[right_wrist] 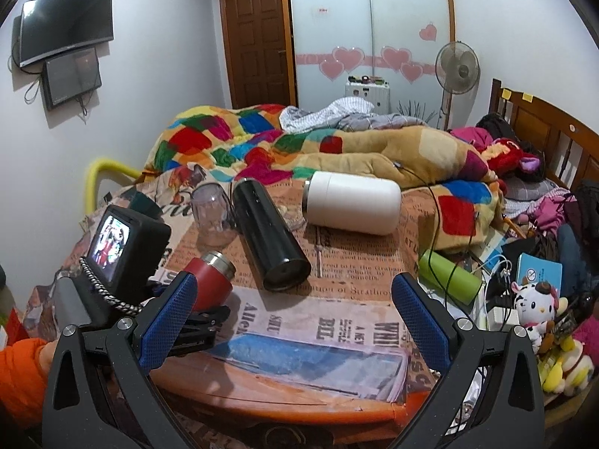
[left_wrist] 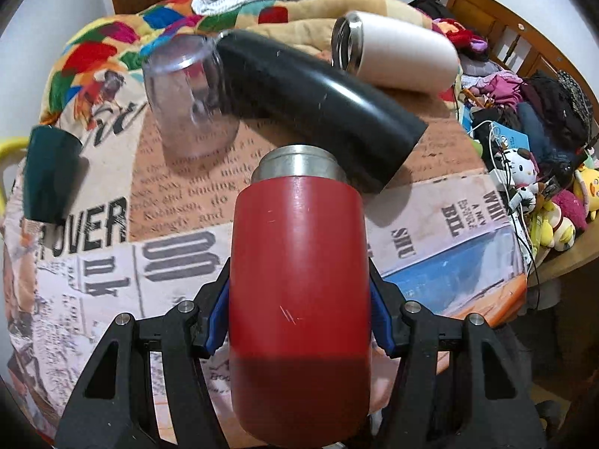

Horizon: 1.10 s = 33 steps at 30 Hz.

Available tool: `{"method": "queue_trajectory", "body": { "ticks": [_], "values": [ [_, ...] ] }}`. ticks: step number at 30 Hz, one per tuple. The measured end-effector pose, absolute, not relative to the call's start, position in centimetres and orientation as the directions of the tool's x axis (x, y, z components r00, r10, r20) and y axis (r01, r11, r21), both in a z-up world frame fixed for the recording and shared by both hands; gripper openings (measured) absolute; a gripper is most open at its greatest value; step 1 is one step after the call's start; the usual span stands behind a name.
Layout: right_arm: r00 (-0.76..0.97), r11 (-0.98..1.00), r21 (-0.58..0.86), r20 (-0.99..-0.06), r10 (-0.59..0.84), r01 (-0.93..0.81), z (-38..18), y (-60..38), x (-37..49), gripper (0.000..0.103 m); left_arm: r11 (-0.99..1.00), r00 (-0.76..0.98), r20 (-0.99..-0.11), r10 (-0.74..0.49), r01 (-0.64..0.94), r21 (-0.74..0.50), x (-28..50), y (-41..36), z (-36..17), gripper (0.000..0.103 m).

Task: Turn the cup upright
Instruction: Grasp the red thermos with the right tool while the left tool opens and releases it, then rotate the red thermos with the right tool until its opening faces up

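Note:
My left gripper (left_wrist: 299,299) is shut on a red cup (left_wrist: 299,299) with a steel neck, its mouth pointing away from the camera. In the right wrist view the red cup (right_wrist: 209,280) is tilted, mouth up and to the right, just above the table. A black flask (left_wrist: 318,101) lies on its side beyond it, also in the right wrist view (right_wrist: 269,239). A white cup (left_wrist: 397,52) lies on its side at the back (right_wrist: 352,202). My right gripper (right_wrist: 295,314) is open and empty above the table's front edge.
A clear plastic cup (left_wrist: 187,101) stands mouth down beside the black flask. A dark green cup (left_wrist: 48,176) is at the left edge. The table (right_wrist: 337,340) has a newspaper-print cloth. A green bottle (right_wrist: 449,277), cables and plush toys (right_wrist: 535,303) crowd the right. A quilt (right_wrist: 299,142) lies behind.

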State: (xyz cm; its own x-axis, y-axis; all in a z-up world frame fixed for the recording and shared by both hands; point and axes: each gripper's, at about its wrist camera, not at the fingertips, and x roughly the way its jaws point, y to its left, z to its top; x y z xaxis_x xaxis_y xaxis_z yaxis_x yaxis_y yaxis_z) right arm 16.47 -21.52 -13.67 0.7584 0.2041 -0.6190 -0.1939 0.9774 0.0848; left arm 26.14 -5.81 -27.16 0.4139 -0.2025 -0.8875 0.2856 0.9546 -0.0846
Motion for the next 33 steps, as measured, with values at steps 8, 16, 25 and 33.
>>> {"method": "queue_trajectory", "body": {
  "ticks": [8,16,25,33],
  "values": [
    [0.727,0.975,0.095,-0.653,0.212,-0.199,-14.7,-21.2,17.4,0.103,0.949,0.383,-0.896,-0.222,0.297,-0.108,26.1,-5.9,-28.1,0.061],
    [0.694,0.966,0.141,-0.674,0.254,-0.216,-14.7,-20.3,18.2,0.103,0.940,0.431,-0.867,-0.250,0.324,-0.110,24.1,-4.1,-24.7,0.062],
    [0.549,0.922,0.264,-0.743,0.381,-0.283,-16.7,-16.5,21.4,0.093,0.988,0.584,-0.799,-0.145,0.129,-0.085,20.1,3.8,-21.3,0.065],
    [0.360,0.906,0.314,-0.841,0.404,-0.284,-21.5,-11.6,24.1,0.073,0.999,0.653,-0.757,-0.013,-0.019,-0.034,17.0,9.0,-20.8,0.066]
  ]
}}
